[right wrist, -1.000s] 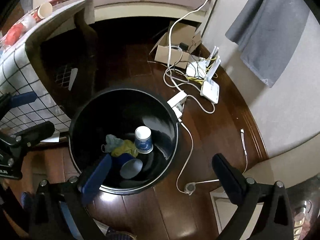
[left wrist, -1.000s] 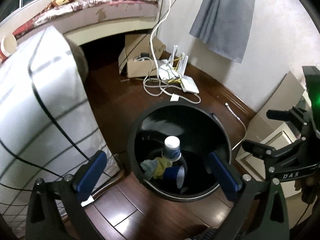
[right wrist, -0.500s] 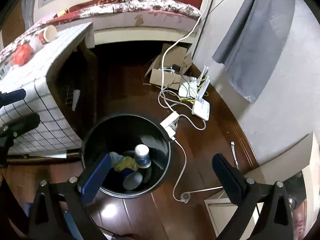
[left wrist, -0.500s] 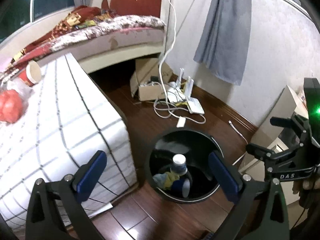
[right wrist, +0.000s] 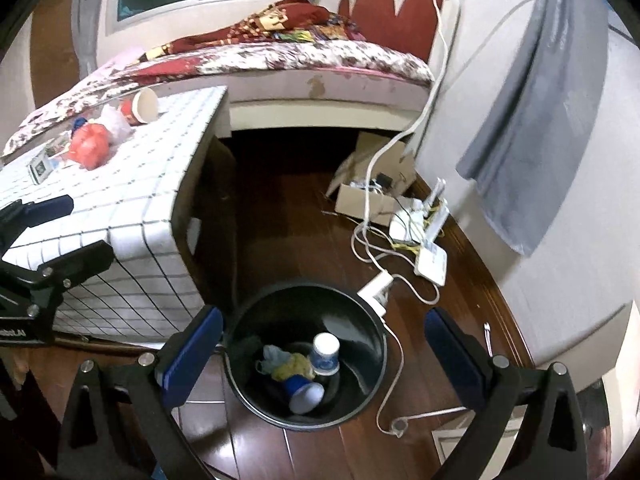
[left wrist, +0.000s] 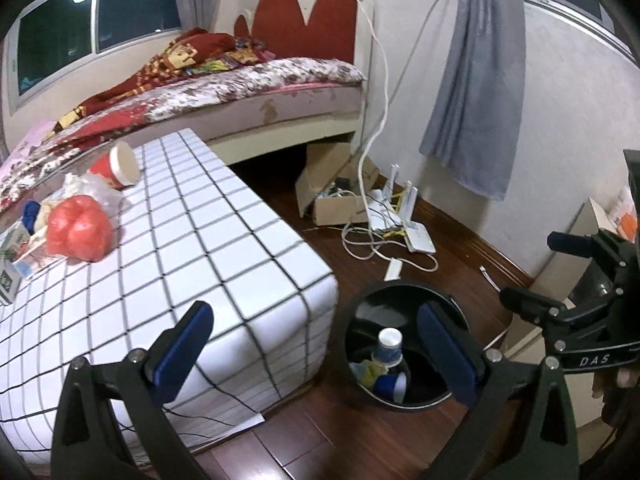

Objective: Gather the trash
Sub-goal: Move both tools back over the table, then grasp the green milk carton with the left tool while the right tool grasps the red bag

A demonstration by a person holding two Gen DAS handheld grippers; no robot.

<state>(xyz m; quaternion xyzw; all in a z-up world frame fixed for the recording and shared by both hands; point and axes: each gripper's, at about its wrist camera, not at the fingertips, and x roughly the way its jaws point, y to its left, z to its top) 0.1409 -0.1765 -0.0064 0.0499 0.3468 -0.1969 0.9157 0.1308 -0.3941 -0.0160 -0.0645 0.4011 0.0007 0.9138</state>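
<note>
A black bin (left wrist: pixel 360 312) (right wrist: pixel 360 312) stands on the wood floor beside a table with a checked white cloth (left wrist: pixel 180 264) (right wrist: pixel 132 184). In the bin lie a white-and-blue paper cup (left wrist: pixel 390 344) (right wrist: pixel 326 354), a blue cup on its side (right wrist: pixel 302 394) and crumpled rags (right wrist: pixel 286 364). On the table lie a red paper cup on its side (left wrist: pixel 118 166) (right wrist: pixel 140 106), a red plastic bag (left wrist: pixel 78 234) (right wrist: pixel 90 146), clear wrap and small packets. My left gripper (left wrist: pixel 316 354) is open and empty above the table's corner. My right gripper (right wrist: pixel 324 354) is open and empty above the bin.
A bed (left wrist: pixel 240 84) stands behind the table. A cardboard box (left wrist: pixel 332 192), white routers (left wrist: pixel 412 232) and loose cables (right wrist: pixel 376 248) lie on the floor by the wall. A grey curtain (left wrist: pixel 480 80) hangs at right. A power strip (right wrist: pixel 374 286) lies by the bin.
Both grippers have risen and pulled back from the bin. The bin looks smaller, and the table top with its trash has come into view.
</note>
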